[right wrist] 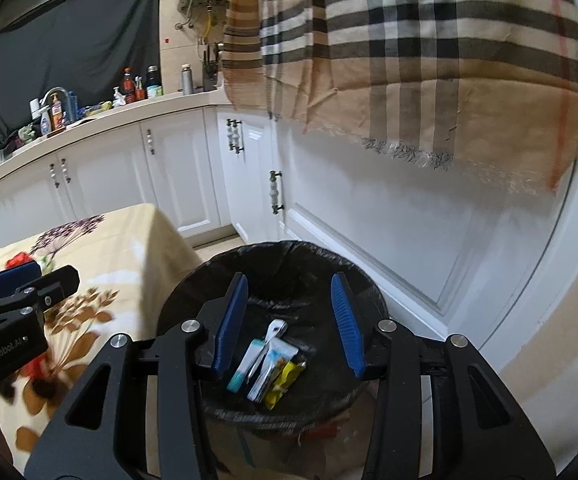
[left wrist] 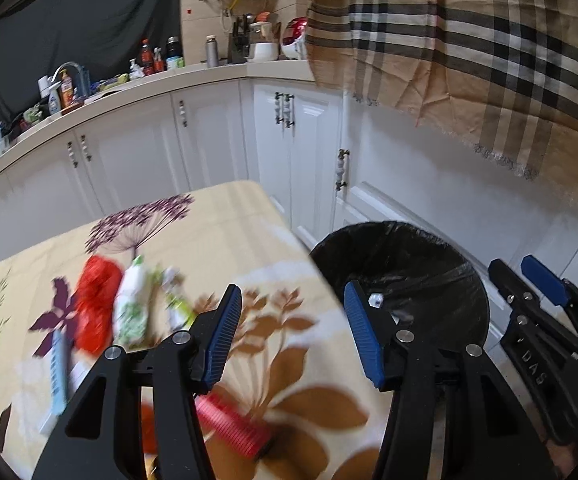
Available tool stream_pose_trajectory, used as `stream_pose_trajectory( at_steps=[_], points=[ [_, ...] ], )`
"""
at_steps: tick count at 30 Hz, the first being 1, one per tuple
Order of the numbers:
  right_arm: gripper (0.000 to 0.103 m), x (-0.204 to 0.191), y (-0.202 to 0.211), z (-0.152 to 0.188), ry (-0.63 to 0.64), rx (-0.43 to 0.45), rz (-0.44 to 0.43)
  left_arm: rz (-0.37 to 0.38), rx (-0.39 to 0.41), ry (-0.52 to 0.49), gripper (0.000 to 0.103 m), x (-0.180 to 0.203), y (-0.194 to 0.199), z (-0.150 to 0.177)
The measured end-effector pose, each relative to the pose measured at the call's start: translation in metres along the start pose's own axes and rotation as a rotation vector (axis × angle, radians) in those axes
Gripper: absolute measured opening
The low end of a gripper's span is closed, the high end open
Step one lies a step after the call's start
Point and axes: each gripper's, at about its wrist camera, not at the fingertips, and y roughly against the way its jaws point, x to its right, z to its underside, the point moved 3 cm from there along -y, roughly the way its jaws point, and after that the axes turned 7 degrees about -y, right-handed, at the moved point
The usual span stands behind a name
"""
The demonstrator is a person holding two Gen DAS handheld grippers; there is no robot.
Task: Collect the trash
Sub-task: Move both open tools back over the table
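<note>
both hand-held grippers (left wrist: 293,332) (right wrist: 289,320) part-open, empty; wrappers (right wrist: 267,368) inside bin (right wrist: 369,296); table (left wrist: 249,216) beside.

Black-lined trash bin (right wrist: 289,264) on floor, wrappers (right wrist: 267,364) inside; red wrapper (left wrist: 95,308), white-green bottle (left wrist: 131,308) lying on counter (left wrist: 289,360).

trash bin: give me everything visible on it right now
The trash bin is round, upright and open-topped, lined with a glossy, wrinkled black bag folded over its rim. It stands on the floor beside the table's corner, in front of white cabinet doors. At the bottom lie a few flat wrappers: teal-and-white, blue-and-white, yellow, plus a small white piece. The right gripper hangs open above its mouth, touching nothing; its jaws hold nothing.
</note>
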Motion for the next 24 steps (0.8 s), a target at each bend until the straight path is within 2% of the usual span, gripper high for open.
stream_pose_trajectory(
  at_steps=[5,17,24],
  points=[
    [0.047,-0.010,0.025,0.012,-0.001,-0.015,-0.023,-0.023,-0.012,0.010,0.053,-0.015,0.024,0.022],
    [0.047,-0.030,0.075,0.048,0.025,-0.040,-0.059,-0.083,-0.026,0.041,0.055,-0.047,0.075,0.078],
    [0.047,-0.040,0.091,0.064,0.043,-0.053,-0.083,-0.126,-0.063,0.076,0.065,-0.064,0.082,0.110]
  ],
)
